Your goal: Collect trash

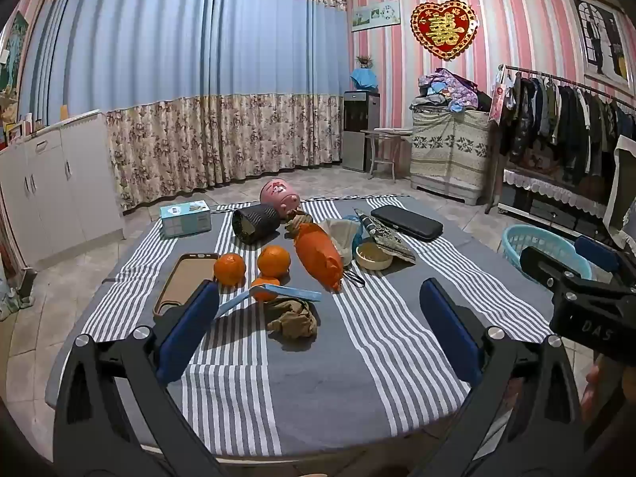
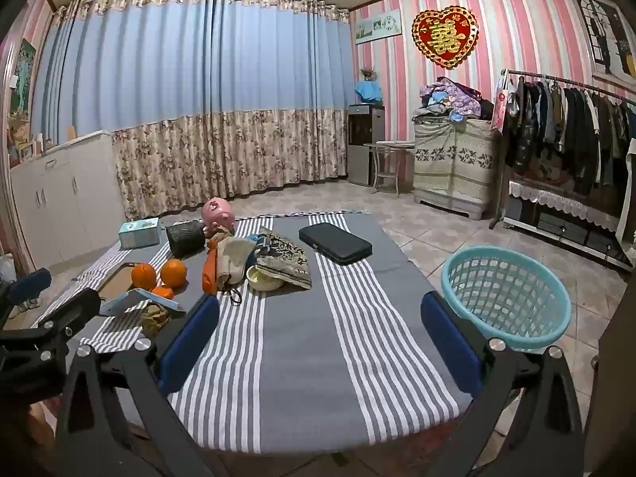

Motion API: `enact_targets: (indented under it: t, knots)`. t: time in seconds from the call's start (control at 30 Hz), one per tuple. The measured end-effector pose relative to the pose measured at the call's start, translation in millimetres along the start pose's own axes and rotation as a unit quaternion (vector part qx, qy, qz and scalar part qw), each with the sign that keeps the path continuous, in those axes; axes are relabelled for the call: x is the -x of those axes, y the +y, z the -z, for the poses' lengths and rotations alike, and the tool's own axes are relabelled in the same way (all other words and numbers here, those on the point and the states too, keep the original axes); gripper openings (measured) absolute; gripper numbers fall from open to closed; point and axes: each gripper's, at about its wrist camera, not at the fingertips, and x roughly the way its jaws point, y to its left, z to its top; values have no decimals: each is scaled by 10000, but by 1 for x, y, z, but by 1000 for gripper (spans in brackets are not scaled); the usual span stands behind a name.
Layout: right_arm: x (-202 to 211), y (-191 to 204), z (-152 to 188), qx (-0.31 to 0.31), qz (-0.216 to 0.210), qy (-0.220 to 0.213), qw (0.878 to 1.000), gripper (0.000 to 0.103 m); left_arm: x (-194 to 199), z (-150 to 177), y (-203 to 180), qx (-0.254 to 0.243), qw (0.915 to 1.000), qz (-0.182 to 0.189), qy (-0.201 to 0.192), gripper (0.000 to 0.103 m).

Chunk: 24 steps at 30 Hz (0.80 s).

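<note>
A striped grey table (image 1: 318, 377) holds trash: a crumpled brown paper wad (image 1: 293, 318), a blue face mask (image 1: 270, 296), an orange plastic bag (image 1: 318, 256), a patterned wrapper (image 1: 387, 236) and a small cream bowl (image 1: 373, 256). A light blue mesh basket (image 2: 507, 288) stands on the floor right of the table. My left gripper (image 1: 318, 342) is open and empty, just before the paper wad. My right gripper (image 2: 318, 342) is open and empty over the bare near part of the table (image 2: 310, 357). The wad (image 2: 155, 318) lies to its left.
Three oranges (image 1: 254, 268), a phone case (image 1: 183, 282), a black speaker (image 1: 254, 222), a pink piggy bank (image 1: 278, 196), a tissue box (image 1: 185, 218) and a black case (image 1: 405, 222) also lie on the table. Cabinets stand left, a clothes rack right.
</note>
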Motion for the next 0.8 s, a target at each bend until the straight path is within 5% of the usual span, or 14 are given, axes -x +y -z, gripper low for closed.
enact_targets:
  t: [0.8]
  knots:
    - [4,0,-5,32,66,-40,10000,99,4,0,0,27,10000,19,19,98]
